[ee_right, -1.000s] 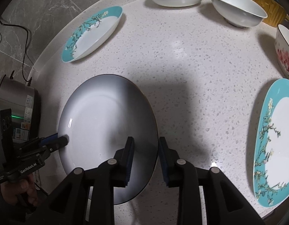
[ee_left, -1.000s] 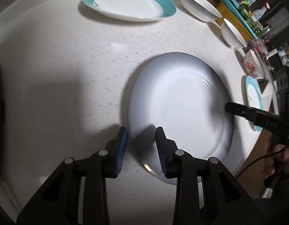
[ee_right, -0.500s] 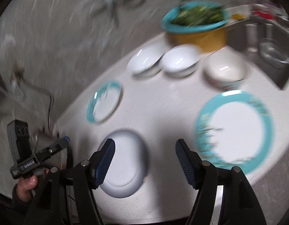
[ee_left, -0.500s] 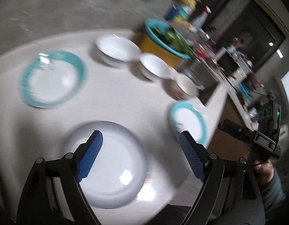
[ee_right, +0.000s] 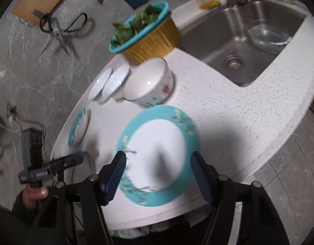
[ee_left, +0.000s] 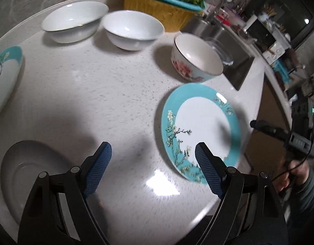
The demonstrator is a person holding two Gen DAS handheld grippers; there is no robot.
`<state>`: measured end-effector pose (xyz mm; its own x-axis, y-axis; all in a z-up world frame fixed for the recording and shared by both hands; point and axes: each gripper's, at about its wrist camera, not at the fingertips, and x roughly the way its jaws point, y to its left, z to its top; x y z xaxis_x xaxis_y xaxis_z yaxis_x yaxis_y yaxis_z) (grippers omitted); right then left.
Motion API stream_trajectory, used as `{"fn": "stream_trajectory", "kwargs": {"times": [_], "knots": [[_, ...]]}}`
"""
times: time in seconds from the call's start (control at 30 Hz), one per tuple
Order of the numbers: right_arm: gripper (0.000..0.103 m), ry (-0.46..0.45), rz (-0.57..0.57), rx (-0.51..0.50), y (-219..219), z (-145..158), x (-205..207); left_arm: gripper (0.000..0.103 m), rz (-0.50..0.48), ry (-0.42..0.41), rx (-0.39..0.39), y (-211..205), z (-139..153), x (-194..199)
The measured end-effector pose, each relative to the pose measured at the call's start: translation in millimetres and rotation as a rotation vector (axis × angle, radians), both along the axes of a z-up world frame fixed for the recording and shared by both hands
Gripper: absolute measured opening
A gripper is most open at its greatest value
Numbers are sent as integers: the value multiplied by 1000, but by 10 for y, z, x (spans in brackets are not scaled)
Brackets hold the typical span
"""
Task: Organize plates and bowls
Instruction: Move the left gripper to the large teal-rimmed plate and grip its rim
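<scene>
A teal-rimmed plate [ee_left: 201, 130] lies near the counter's front edge; it also shows in the right wrist view [ee_right: 159, 155]. My left gripper [ee_left: 152, 163] is open and empty above the counter, left of that plate. My right gripper [ee_right: 157, 173] is open and empty, hovering over the same plate. A plain white plate [ee_left: 32, 171] lies at the lower left. A second teal plate [ee_left: 3, 75] is at the far left. Two white bowls [ee_left: 75, 20] [ee_left: 134, 26] and a floral bowl [ee_left: 195, 63] stand at the back.
A yellow basket with a teal colander of greens [ee_left: 163, 2] stands behind the bowls. A steel sink [ee_right: 248, 40] with a clear bowl is at the right. Scissors [ee_right: 59, 28] hang on the wall. The counter edge [ee_right: 269, 143] curves close by.
Both grippers opened wide, let go of the white plate and lifted away. Both views swung right toward the teal plate near the sink.
</scene>
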<state>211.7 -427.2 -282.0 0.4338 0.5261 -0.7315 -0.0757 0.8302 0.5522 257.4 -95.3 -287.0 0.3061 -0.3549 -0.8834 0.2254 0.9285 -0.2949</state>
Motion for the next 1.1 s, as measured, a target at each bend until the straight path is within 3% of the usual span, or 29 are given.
{"fn": "stream_trajectory", "kwargs": {"times": [0.23, 0.4, 0.93, 1.03, 1.1], "knots": [[54, 102, 117, 96, -290, -420, 303, 83, 29, 91, 16, -176, -346, 93], [53, 104, 160, 169, -301, -488, 368, 83, 55, 150, -15, -123, -535, 216], [54, 178, 277, 257, -159, -571, 487, 80, -11, 131, -29, -358, -522, 336], [54, 186, 293, 223, -94, -539, 506, 65, -34, 129, -28, -417, -514, 349], [54, 194, 301, 204, -49, -530, 535, 46, -42, 135, -46, -450, -522, 358]]}}
